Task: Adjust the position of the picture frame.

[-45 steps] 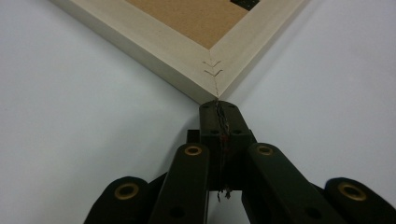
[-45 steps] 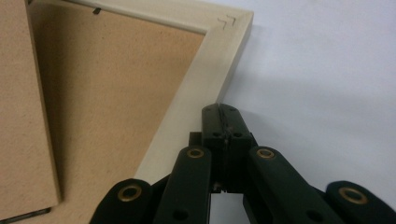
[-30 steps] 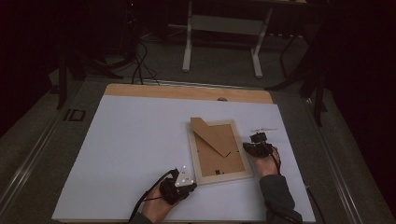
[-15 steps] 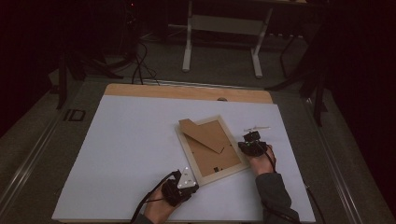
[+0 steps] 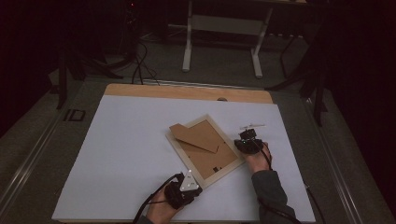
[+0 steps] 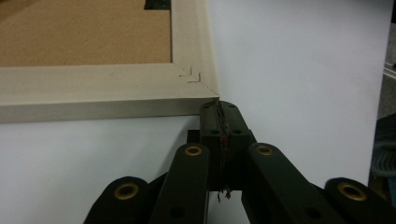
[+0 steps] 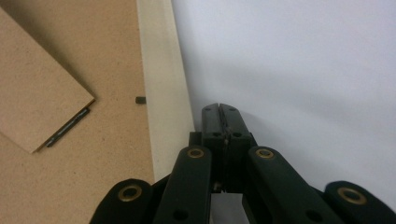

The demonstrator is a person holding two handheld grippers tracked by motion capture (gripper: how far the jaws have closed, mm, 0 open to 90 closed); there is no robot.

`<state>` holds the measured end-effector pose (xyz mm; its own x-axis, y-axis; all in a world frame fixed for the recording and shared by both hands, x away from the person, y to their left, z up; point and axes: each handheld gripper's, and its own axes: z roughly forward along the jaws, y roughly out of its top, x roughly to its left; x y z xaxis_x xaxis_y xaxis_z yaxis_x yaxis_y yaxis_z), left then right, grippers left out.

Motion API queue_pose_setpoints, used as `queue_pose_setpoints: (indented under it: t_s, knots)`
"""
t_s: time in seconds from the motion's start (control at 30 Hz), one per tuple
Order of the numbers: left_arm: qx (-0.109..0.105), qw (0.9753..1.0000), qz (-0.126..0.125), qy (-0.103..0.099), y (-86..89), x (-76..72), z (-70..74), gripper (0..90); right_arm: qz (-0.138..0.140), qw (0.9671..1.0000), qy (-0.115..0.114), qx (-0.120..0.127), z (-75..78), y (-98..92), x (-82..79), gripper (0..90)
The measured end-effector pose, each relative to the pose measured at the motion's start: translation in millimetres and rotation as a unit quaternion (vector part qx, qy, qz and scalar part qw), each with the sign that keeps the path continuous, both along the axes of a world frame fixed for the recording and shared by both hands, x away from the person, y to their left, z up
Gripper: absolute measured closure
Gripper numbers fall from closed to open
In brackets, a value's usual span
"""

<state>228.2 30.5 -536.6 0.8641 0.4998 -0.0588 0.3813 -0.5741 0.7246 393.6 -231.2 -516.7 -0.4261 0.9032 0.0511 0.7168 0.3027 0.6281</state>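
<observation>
From the high view: picture frame (image 5: 205,148) face down on the white table cover (image 5: 121,154), long axis slanting from near-left to far-right, left gripper (image 5: 188,184) at its near corner, right gripper (image 5: 246,142) against its right edge. Left gripper view: jaws pressed together on nothing, tips touching the frame's mitred corner (image 6: 198,81). Right gripper view: jaws likewise closed and empty, lying just beside the pale rail (image 7: 163,79), easel stand (image 7: 37,84) beyond it to the left.

Left claw (image 5: 190,178) low at bottom centre of the high view, jaws pressed together, hand (image 5: 161,211) behind it. Right claw (image 5: 246,142) at right of centre, jaws closed, hand (image 5: 258,157) and dark sleeve (image 5: 273,193) trailing toward the bottom edge.
</observation>
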Motion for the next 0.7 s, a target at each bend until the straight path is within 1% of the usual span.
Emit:
queue_pose_setpoints:
  t_s: [0.17,0.27,0.37,0.47,0.53,0.6,0.7]
  knots:
    - [-0.001,0.9999,-0.010,0.001,-3.4,-2.1,-0.3,90.0,0.007,1.0000,-0.003,0.005,0.4,3.6,2.1,90.0]
    - [-0.003,0.9999,-0.010,0.000,-5.0,-3.2,-0.4,90.0,0.013,0.9998,-0.002,0.015,0.4,5.2,4.8,90.0]
    - [-0.008,0.9999,-0.009,0.007,-3.7,-2.2,-0.6,90.0,0.018,0.9996,-0.005,0.021,-0.5,5.1,5.7,89.9]
    - [-0.006,0.9999,-0.012,0.005,-3.5,-2.6,0.1,90.0,0.024,0.9994,-0.007,0.024,0.5,3.5,5.2,89.8]
    - [-0.005,0.9999,-0.012,0.005,-2.4,-3.0,2.0,90.0,0.026,0.9993,-0.009,0.024,2.4,3.0,4.4,89.8]
    - [-0.006,0.9999,-0.012,-0.001,-0.4,-4.3,6.1,90.0,0.030,0.9992,-0.013,0.023,5.5,3.3,3.2,89.7]
    - [-0.014,0.9998,-0.007,-0.009,5.1,-4.6,14.1,90.0,0.038,0.9989,-0.018,0.020,10.3,5.0,1.4,89.6]
